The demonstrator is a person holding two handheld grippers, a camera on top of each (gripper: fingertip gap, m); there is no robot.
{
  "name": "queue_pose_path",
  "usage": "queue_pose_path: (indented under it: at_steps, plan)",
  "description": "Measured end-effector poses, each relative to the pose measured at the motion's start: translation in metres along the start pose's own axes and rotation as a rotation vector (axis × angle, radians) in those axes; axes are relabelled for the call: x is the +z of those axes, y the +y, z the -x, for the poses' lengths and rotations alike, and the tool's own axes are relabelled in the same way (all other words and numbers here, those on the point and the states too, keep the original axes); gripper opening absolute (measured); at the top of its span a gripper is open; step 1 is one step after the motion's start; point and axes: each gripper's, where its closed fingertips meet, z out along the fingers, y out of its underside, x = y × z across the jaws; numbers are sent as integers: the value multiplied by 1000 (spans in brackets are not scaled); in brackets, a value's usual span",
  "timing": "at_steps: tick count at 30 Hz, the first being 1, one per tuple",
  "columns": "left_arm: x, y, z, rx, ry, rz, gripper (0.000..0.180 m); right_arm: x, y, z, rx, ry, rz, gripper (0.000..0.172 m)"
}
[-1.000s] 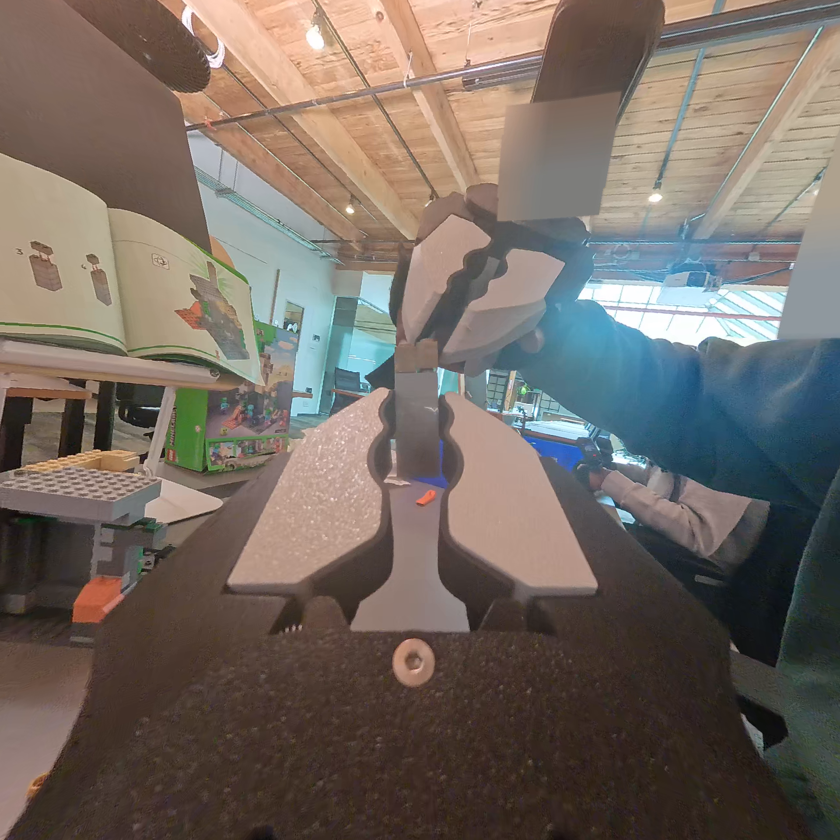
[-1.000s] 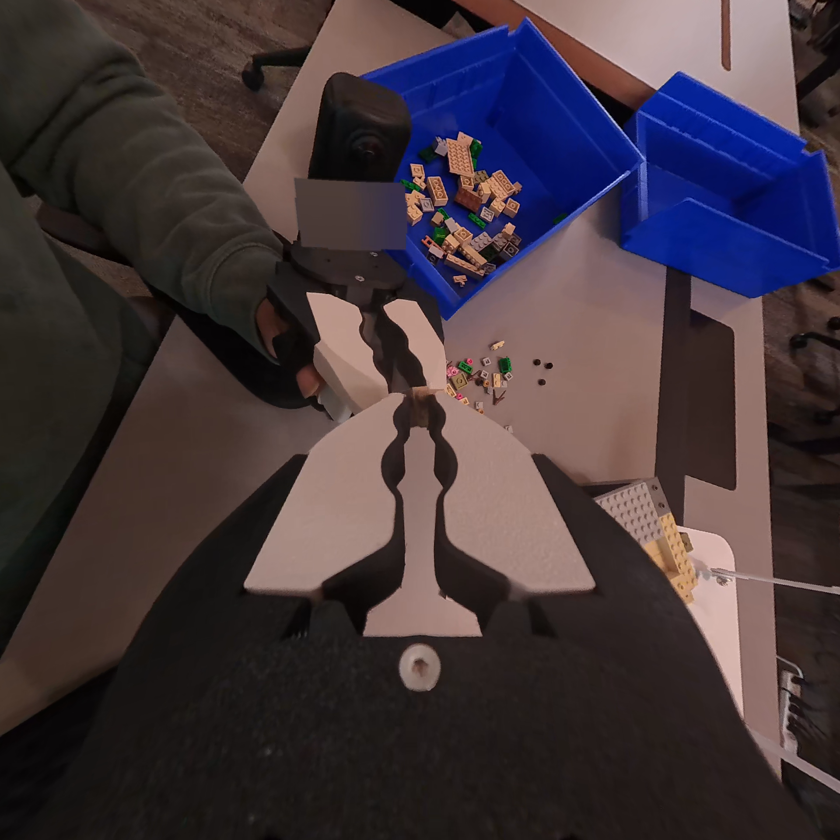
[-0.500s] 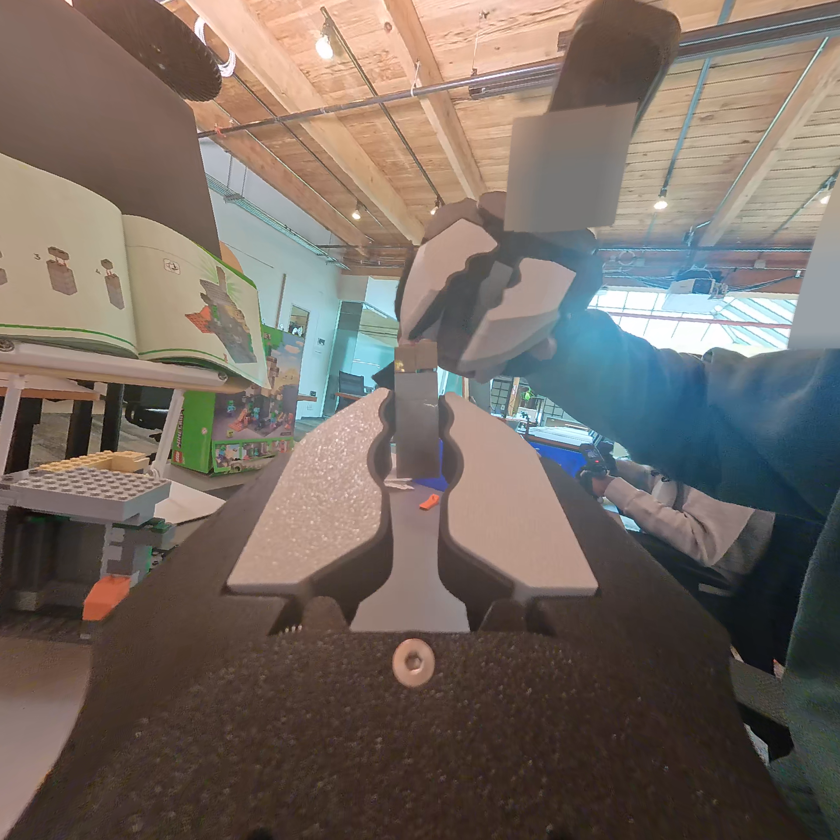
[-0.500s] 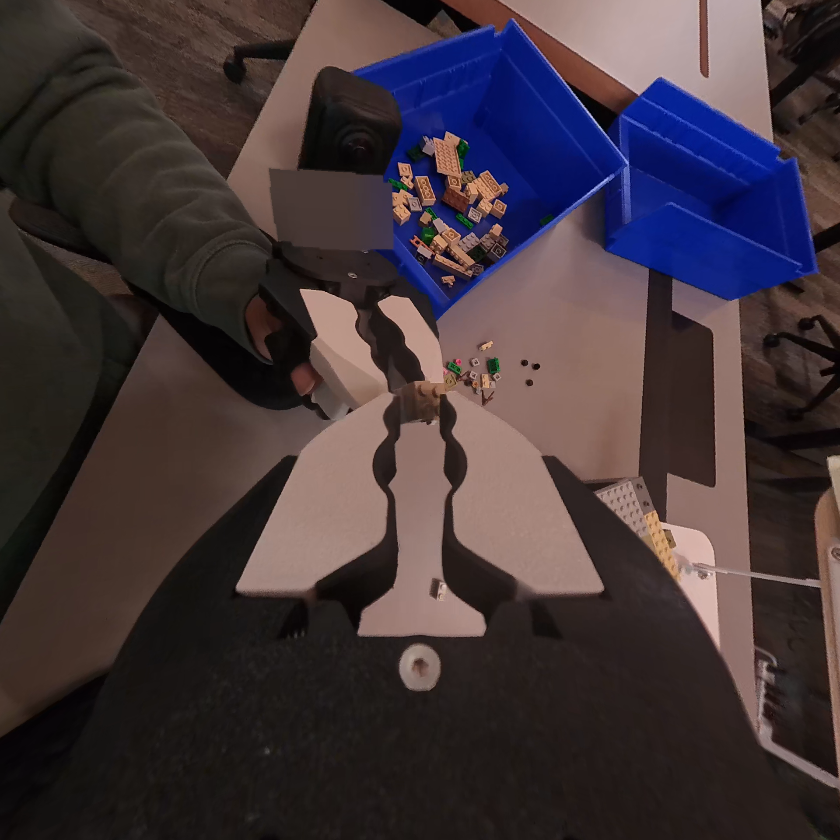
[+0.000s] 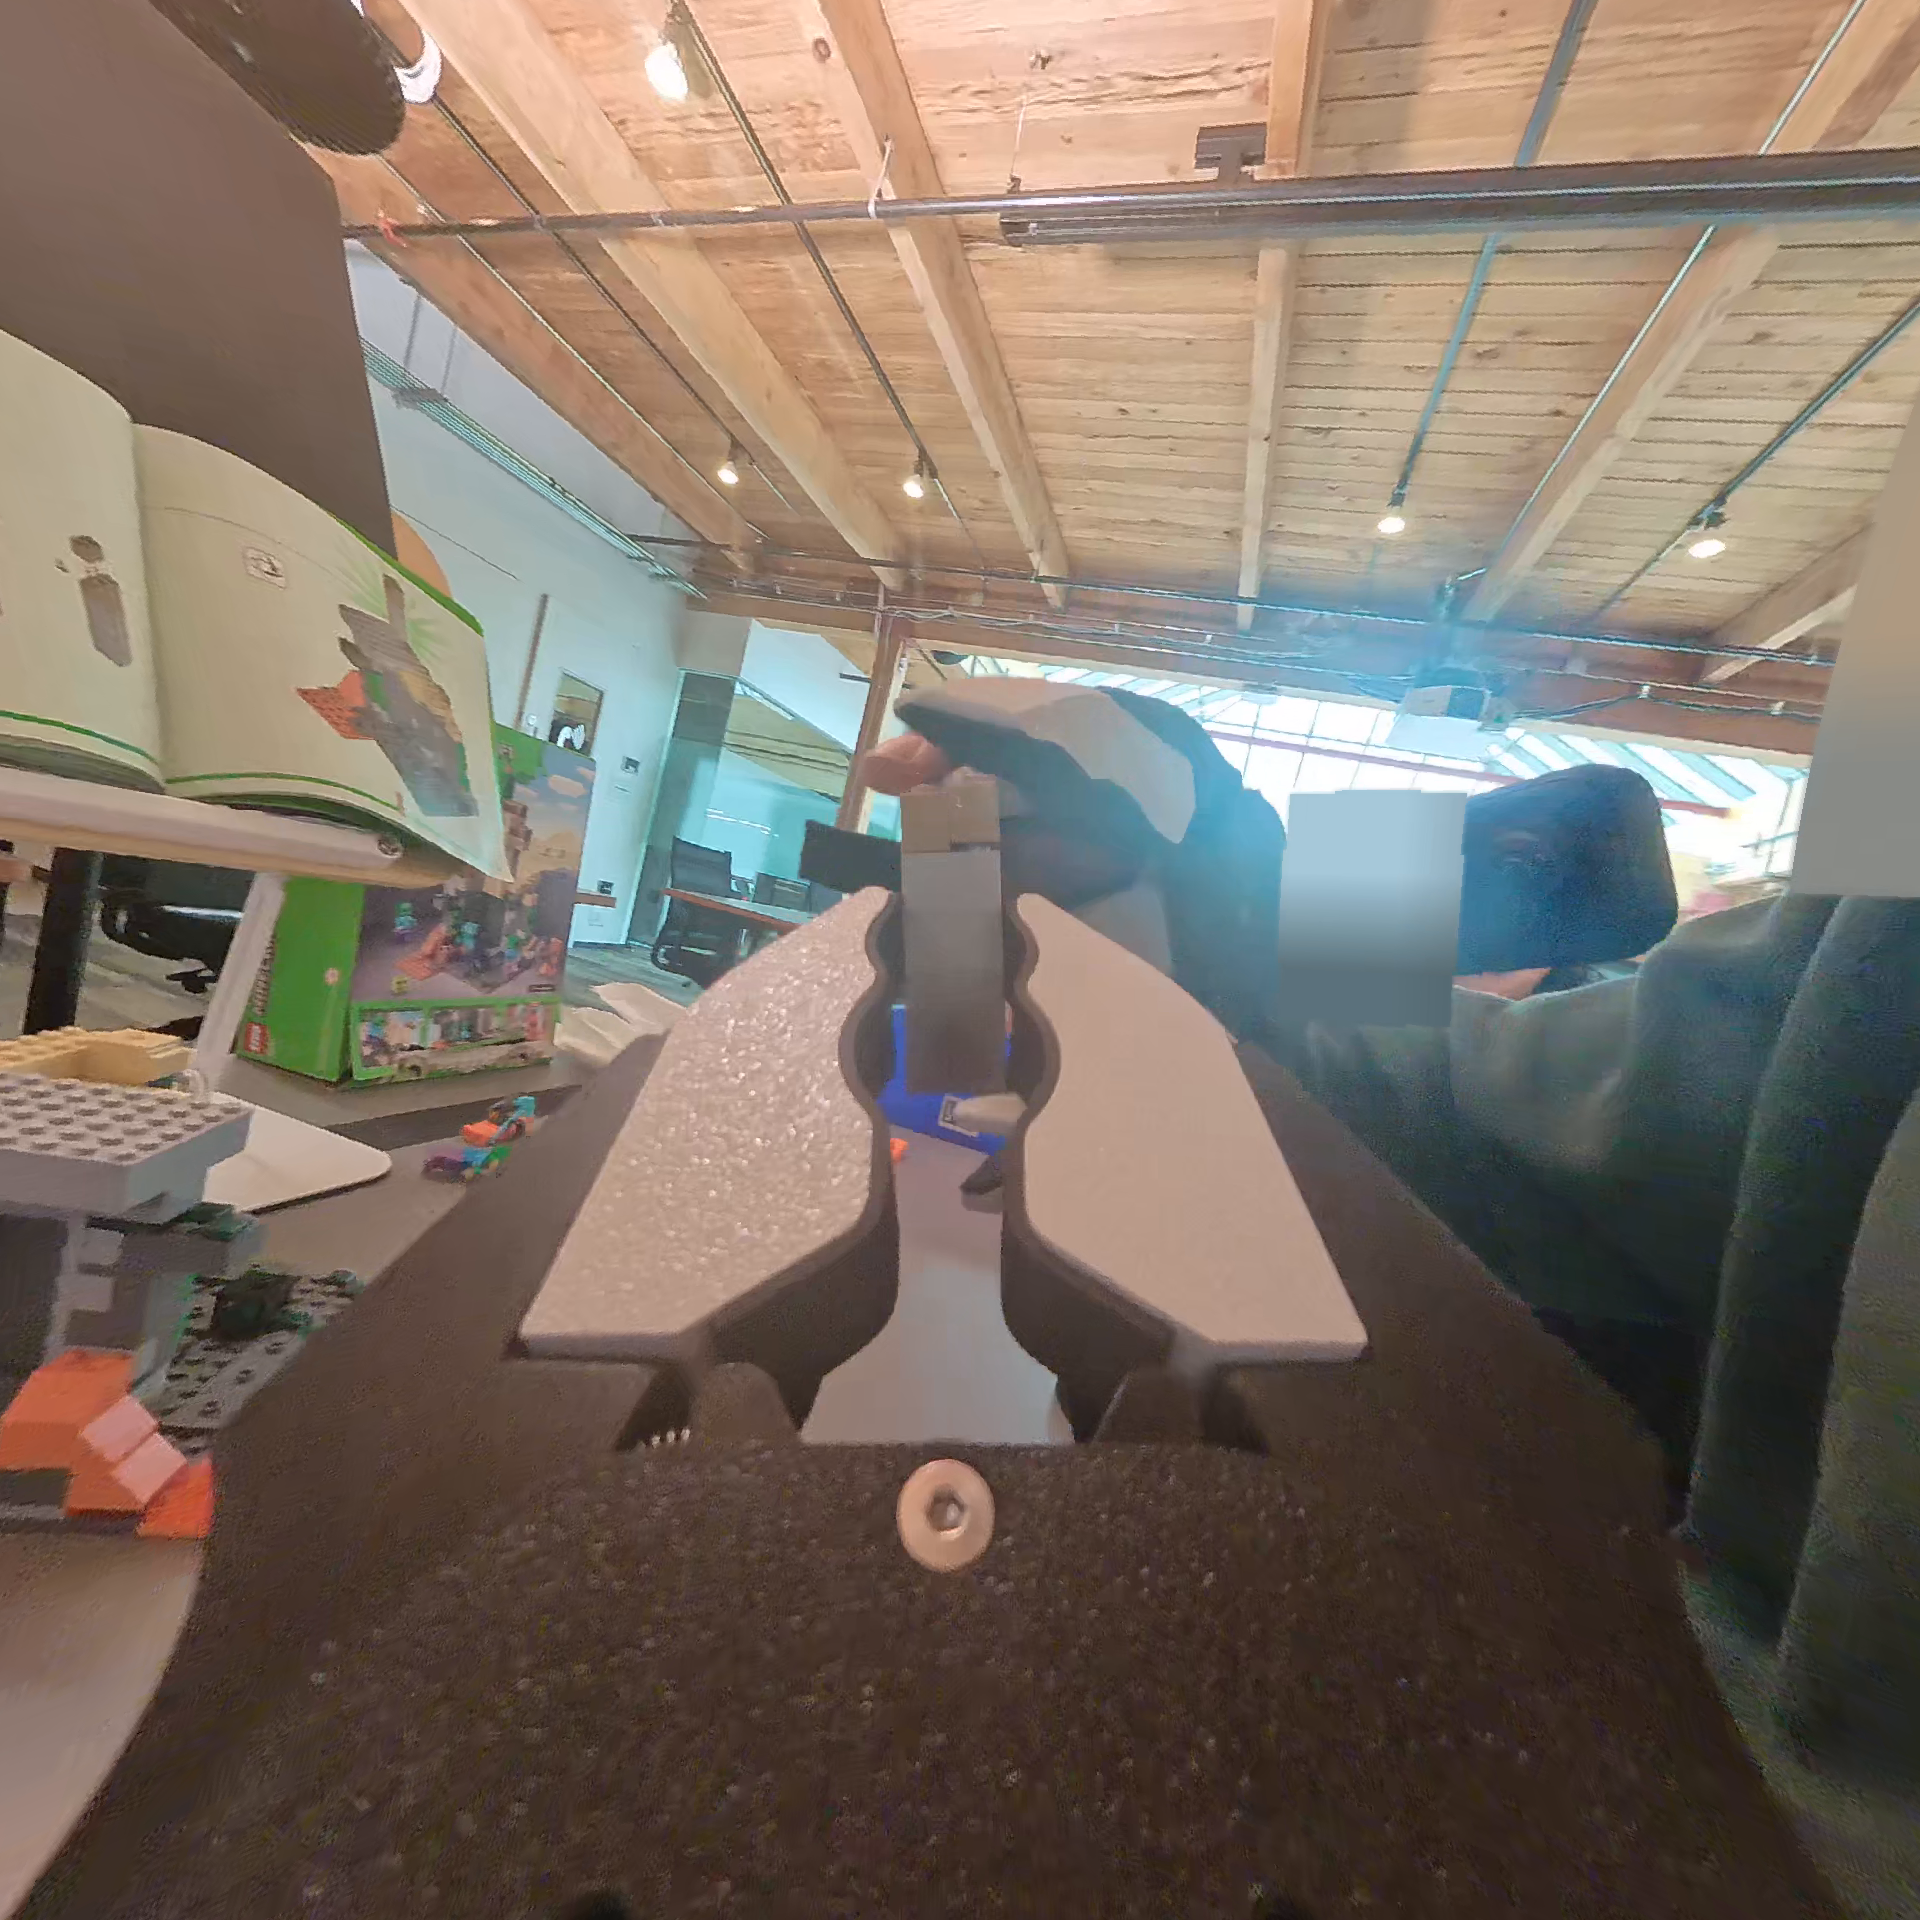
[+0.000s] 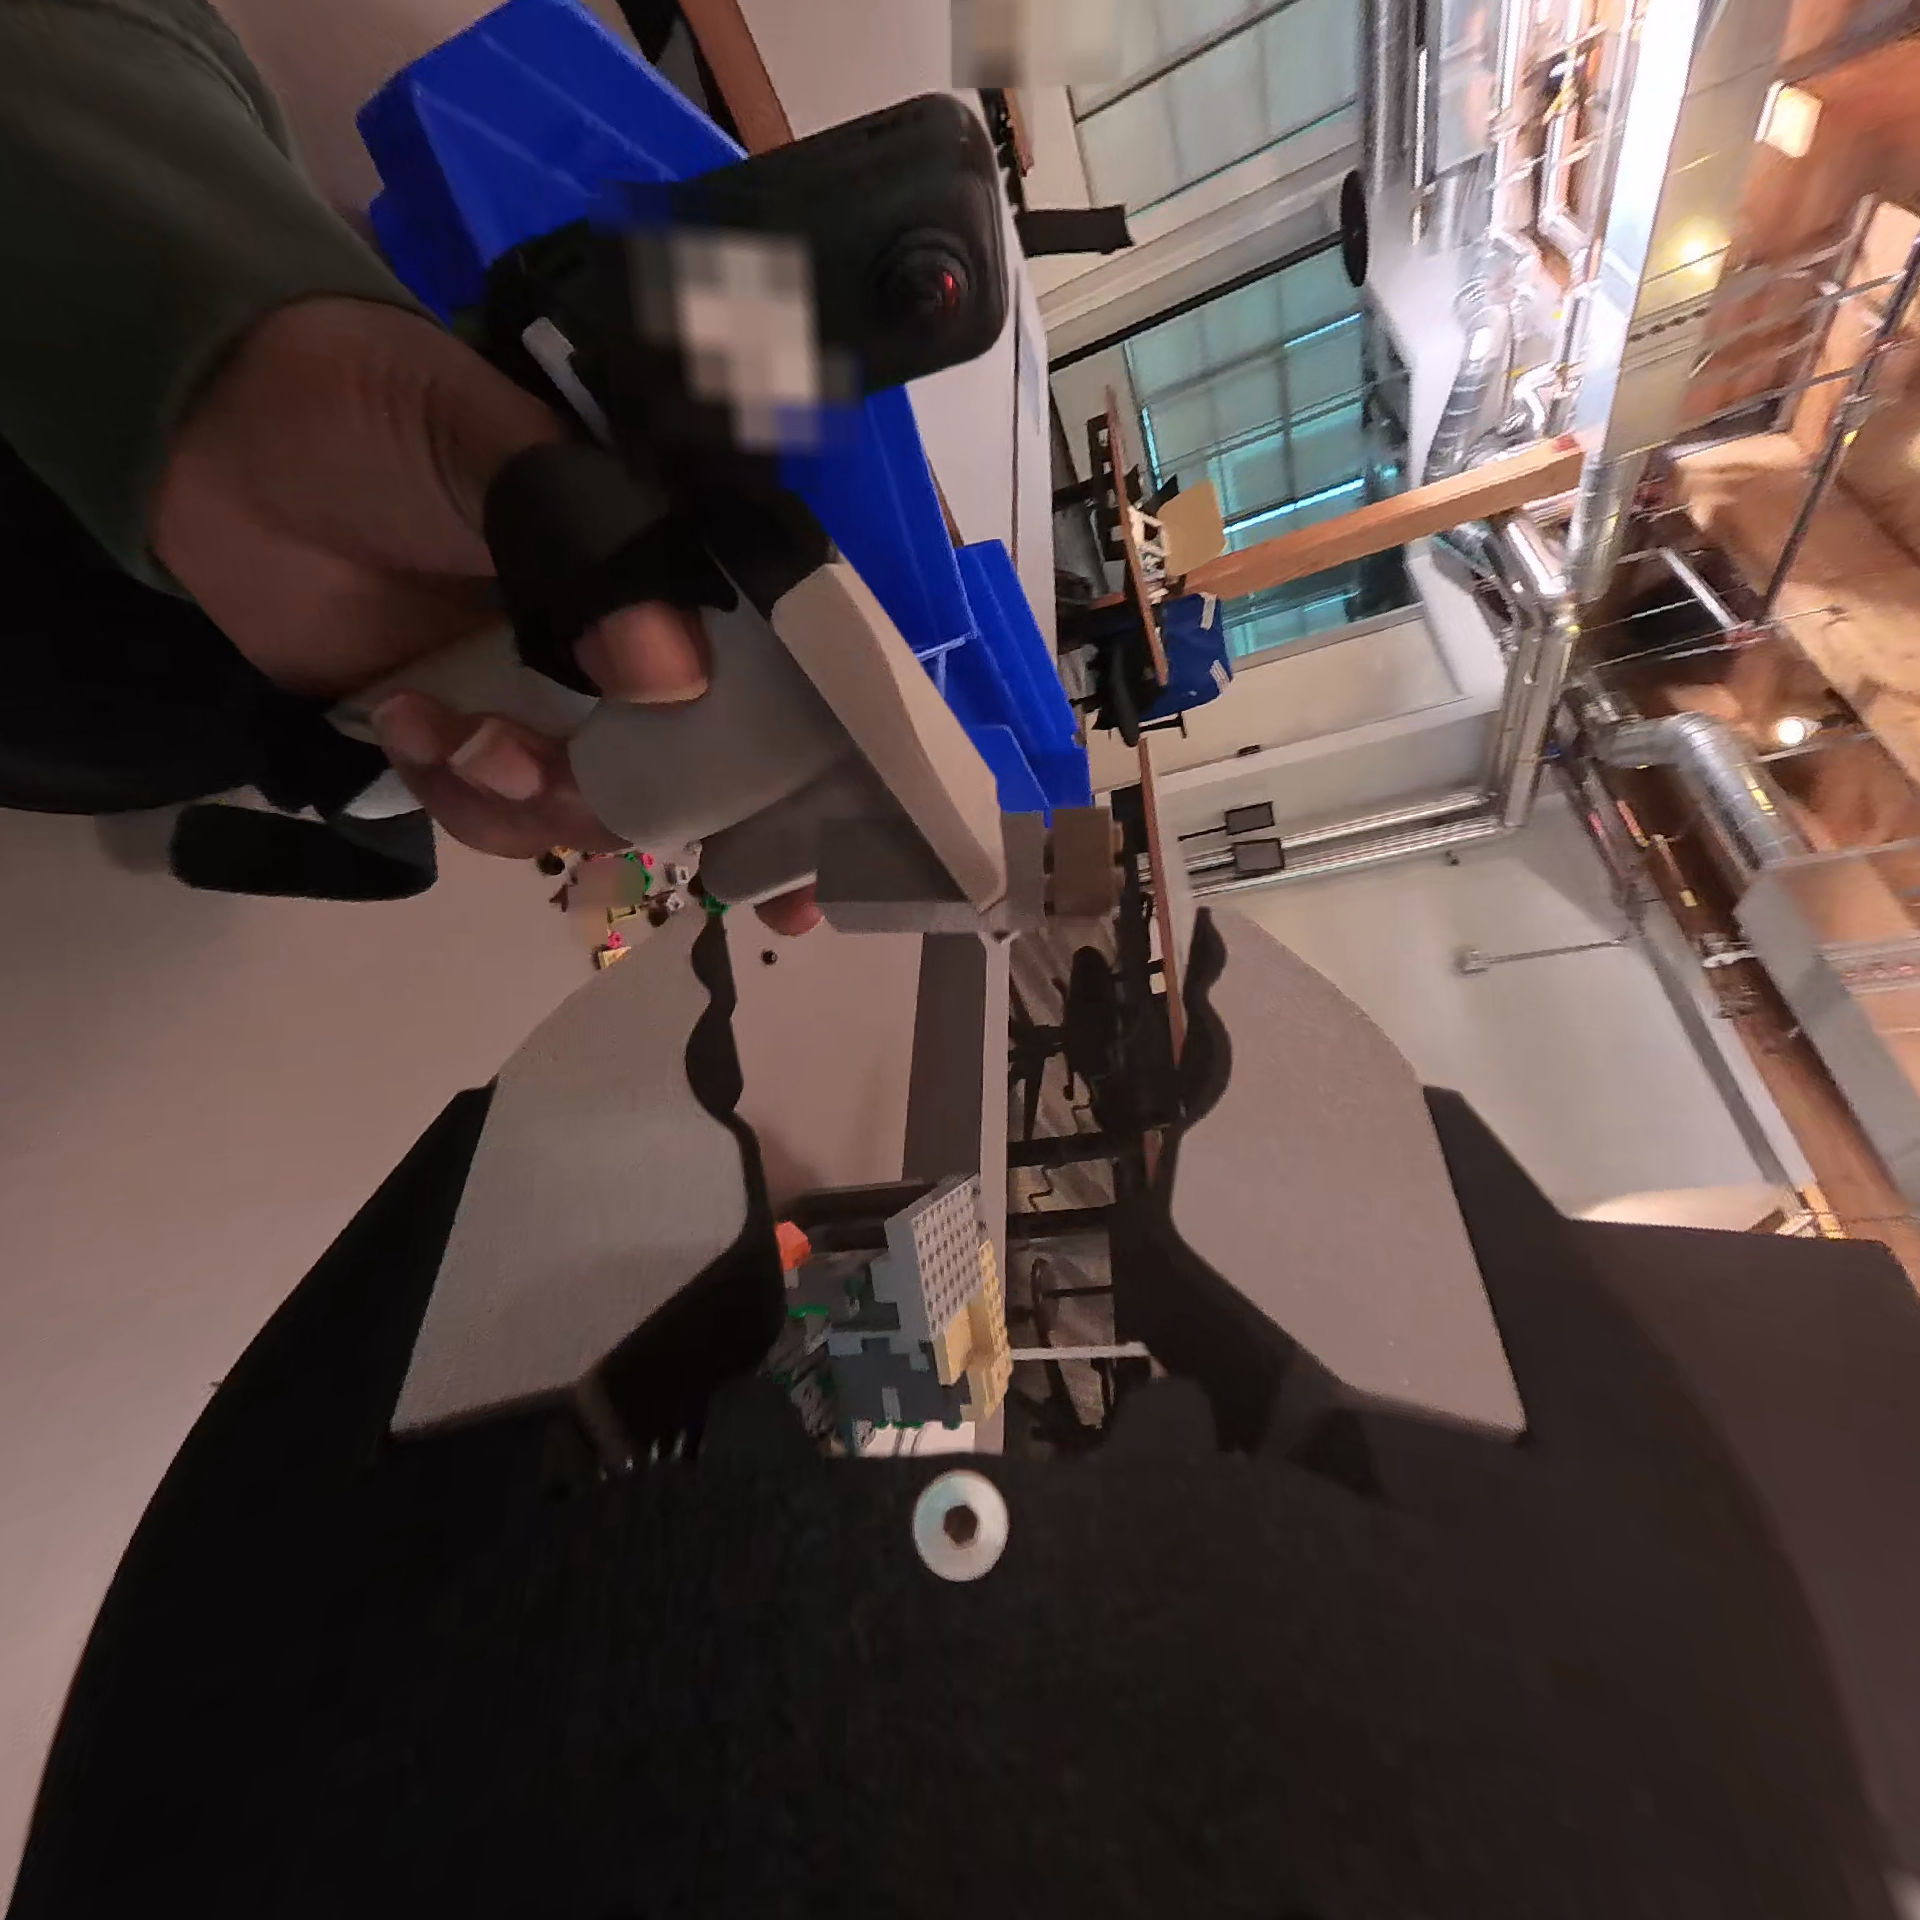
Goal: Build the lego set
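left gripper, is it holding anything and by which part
The left gripper clamps a tall grey brick column with tan bricks on top by its grey sides, tan end sticking out. The right gripper is open.

Grey brick column (image 5: 951, 966) – tan bricks (image 5: 958, 819) on top, blue bins (image 6: 582, 156), orange pieces (image 5: 94, 1423)

Writing shows in only a few places, all in the left wrist view. An open instruction booklet (image 5: 239, 665) on a white stand (image 5: 197, 842) at the left bears small printed step numbers and building diagrams on its pale green pages, too small and bent to make out. Below it, a green toy-brick box (image 5: 416, 966) on the surface (image 5: 62, 1683) carries a small red brand logo at its lower left corner, pictures of the set and a strip of fine print, all too small to read. In the right wrist view no writing is legible.
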Motion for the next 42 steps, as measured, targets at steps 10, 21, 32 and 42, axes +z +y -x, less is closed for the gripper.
queue_pose_path:
  at_steps: [10, 21, 32, 42]
  plan:
    - [6, 8, -6, -45, 32, 44, 17, 4, -5, 8, -56, -20, -45, 75]
    - [5, 10, -8, -130, 47, 61, 17, 3, -5, 3, -4, 49, -47, 60]
    - [6, 3, -13, -222, 95, 19, 17, 2, -10, -2, 51, 91, -64, 60]
    - [6, 3, -14, -208, 92, 24, 17, 0, -10, -4, 34, 65, -47, 59]
